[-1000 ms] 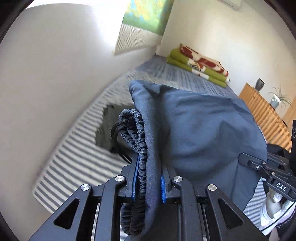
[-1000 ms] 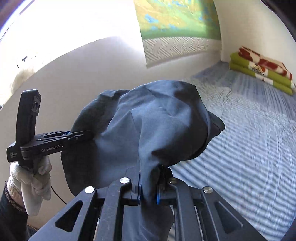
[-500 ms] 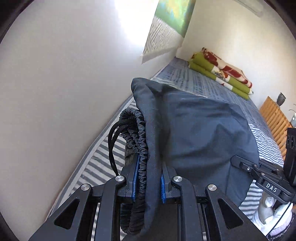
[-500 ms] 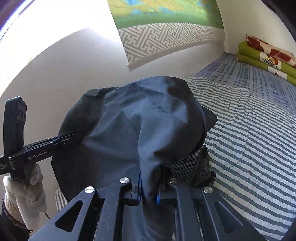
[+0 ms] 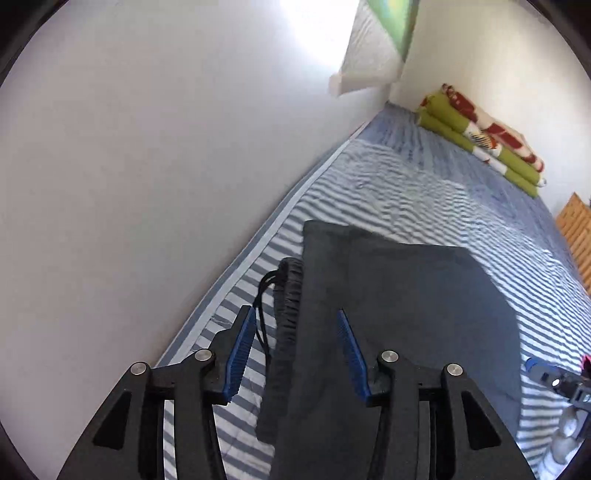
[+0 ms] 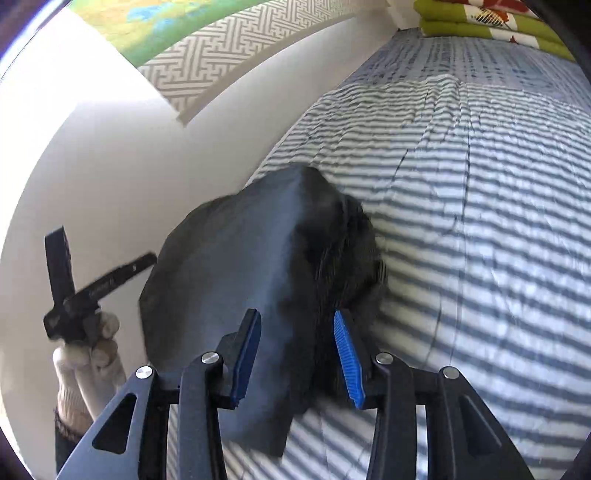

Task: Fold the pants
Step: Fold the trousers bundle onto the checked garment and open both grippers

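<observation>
Left wrist view, starting at the left edge: plain white wall (image 5: 129,166), meeting the bed (image 5: 461,206) along a pale seam that runs diagonally up toward the far corner. Striped blue-and-white bedcover across the whole mattress. Left claw (image 5: 295,354) low in the picture, jaws parting, blue pads clear of the cloth on both sides. Dark grey pants (image 5: 406,295) lying folded on the bedcover and passing between those pads, gathered elastic waistband (image 5: 286,314) on the left edge of the fold, black drawstring (image 5: 263,295) looped just beside it toward the wall. Farther back, a folded green, white and red blanket (image 5: 480,136) against the far wall. At the right edge, a strip of slatted wood (image 5: 576,236), and lower down the other tool's blue tip with a bit of pale glove.

Right wrist view, again from the left: gloved left hand (image 6: 92,350) around a black handle close to the wall, blurred. Above, a patterned wall hanging (image 6: 221,48) with a grey key border. Right claw (image 6: 295,358) at the bottom centre, jaws opening too, blue pads standing apart from the pants (image 6: 258,258), a bunched dark mound on the bed (image 6: 498,184) near the wall, with its near end between the pads. Striped cover stretching away to the right, green blanket (image 6: 480,26) at the top corner.
</observation>
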`<state>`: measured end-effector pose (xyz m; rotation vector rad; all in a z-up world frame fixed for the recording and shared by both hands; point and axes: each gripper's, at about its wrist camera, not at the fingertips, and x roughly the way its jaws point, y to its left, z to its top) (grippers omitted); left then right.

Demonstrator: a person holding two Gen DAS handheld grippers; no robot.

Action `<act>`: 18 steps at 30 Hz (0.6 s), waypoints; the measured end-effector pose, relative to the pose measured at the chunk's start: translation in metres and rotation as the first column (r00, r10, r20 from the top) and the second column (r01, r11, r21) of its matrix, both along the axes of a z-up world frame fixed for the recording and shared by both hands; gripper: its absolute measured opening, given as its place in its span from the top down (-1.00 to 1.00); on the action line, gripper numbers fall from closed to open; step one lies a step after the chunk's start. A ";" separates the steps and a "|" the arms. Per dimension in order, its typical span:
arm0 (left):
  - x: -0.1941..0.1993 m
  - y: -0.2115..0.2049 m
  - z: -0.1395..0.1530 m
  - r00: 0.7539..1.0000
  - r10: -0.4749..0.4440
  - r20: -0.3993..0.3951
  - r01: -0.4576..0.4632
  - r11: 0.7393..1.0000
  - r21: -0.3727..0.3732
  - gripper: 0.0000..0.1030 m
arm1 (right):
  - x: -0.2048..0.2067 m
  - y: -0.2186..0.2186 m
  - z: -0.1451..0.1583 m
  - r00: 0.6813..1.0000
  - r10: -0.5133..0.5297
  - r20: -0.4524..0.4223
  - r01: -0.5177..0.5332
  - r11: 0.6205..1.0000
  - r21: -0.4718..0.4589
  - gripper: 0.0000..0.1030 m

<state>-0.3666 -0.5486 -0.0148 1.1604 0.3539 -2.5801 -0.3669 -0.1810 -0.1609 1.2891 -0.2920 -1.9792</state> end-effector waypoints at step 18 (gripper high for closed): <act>0.038 0.056 -0.019 0.990 -0.140 0.028 0.140 0.990 0.020 0.05 | 0.070 0.035 0.049 0.990 0.132 -0.055 -0.131 0.991 0.010 0.49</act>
